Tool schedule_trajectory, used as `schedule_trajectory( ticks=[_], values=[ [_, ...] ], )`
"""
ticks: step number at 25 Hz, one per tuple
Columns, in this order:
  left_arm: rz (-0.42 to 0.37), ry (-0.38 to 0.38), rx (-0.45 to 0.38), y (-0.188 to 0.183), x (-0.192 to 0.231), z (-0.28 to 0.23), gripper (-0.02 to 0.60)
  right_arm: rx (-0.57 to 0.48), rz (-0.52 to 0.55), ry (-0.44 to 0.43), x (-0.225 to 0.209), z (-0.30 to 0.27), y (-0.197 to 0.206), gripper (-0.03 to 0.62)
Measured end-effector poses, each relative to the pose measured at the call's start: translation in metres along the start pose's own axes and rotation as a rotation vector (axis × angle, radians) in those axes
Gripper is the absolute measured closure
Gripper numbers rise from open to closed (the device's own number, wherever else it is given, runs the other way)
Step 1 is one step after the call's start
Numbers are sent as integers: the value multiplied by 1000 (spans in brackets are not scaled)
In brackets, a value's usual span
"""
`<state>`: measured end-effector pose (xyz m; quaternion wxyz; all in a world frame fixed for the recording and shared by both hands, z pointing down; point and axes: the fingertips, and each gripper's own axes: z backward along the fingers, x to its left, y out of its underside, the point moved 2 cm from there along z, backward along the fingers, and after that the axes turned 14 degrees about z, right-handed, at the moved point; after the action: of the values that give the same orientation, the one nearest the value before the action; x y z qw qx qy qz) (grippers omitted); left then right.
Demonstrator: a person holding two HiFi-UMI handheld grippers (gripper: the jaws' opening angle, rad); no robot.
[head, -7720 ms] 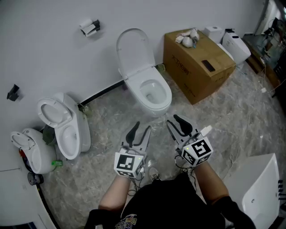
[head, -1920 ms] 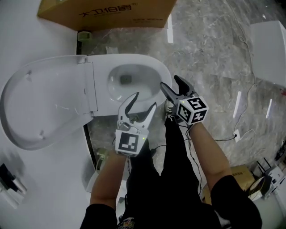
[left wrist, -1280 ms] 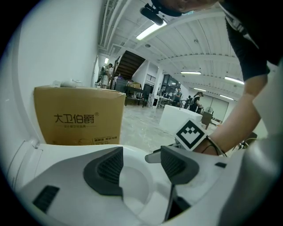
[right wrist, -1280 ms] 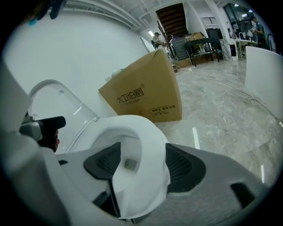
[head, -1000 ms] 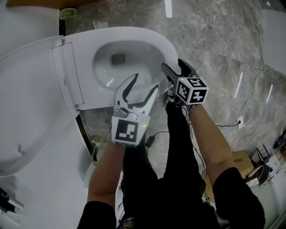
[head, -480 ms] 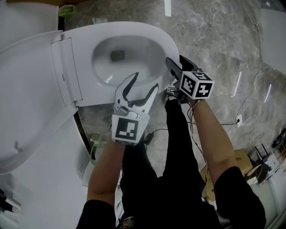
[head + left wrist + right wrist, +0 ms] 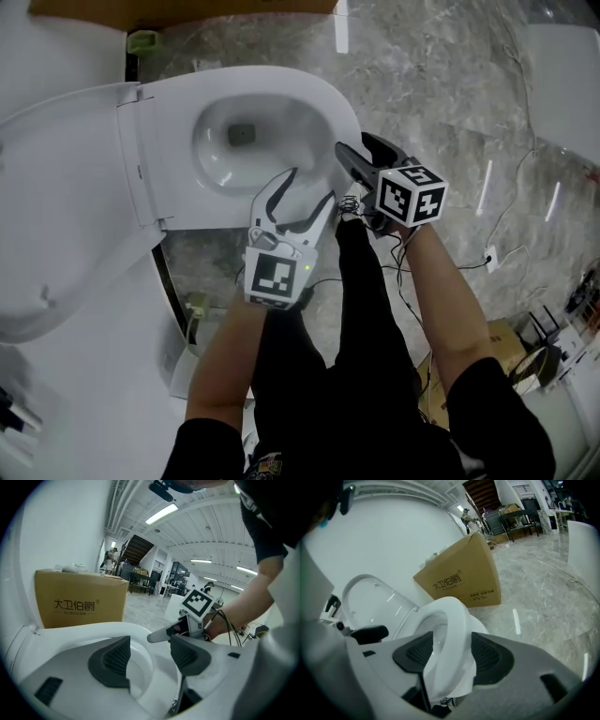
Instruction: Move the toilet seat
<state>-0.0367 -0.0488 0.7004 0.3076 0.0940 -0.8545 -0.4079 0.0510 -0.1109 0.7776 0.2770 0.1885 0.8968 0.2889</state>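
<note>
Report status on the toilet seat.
Right gripper: jaws just closed on toilet seat front rim; front looks lifted off bowl. Left gripper open, empty, alongside. Lid already up, nothing blocking.

I see the toilet seat [image 7: 453, 620] in smooth, glossy white plastic; the pads [image 7: 490, 657] of the right gripper [image 7: 449, 663] are matt, dark and ribbed like rubber. The cardboard box [image 7: 461, 581] is dull brown, the floor [image 7: 441, 84] polished grey veined stone, the person's trousers [image 7: 375, 356] black matt cloth.
</note>
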Motion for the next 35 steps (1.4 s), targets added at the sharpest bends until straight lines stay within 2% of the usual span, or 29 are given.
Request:
schedule_trajectory(
  ticks=[5, 9, 13, 17, 22, 30, 35],
  values=[
    [-24, 26, 25, -18, -22, 6, 336, -29, 17, -98, 28, 31, -37, 346],
    [-43, 29, 12, -27, -38, 16, 330, -36, 82, -156, 58, 55, -65, 349],
    [-77, 7, -4, -48, -46, 30, 327, -48, 130, -194, 85, 69, -90, 356],
    [-79, -26, 2, -63, -52, 46, 325, -58, 171, -238, 110, 83, -115, 364],
    [-87, -91, -27, -78, -47, 69, 324, -82, 287, -314, 150, 93, -144, 357],
    [-77, -295, -158, -118, -16, 129, 327, -130, 484, -438, 224, 103, -190, 347],
    [-59, -390, -247, -148, 8, 172, 381, -153, 626, -490, 270, 100, -214, 344]
  ],
)
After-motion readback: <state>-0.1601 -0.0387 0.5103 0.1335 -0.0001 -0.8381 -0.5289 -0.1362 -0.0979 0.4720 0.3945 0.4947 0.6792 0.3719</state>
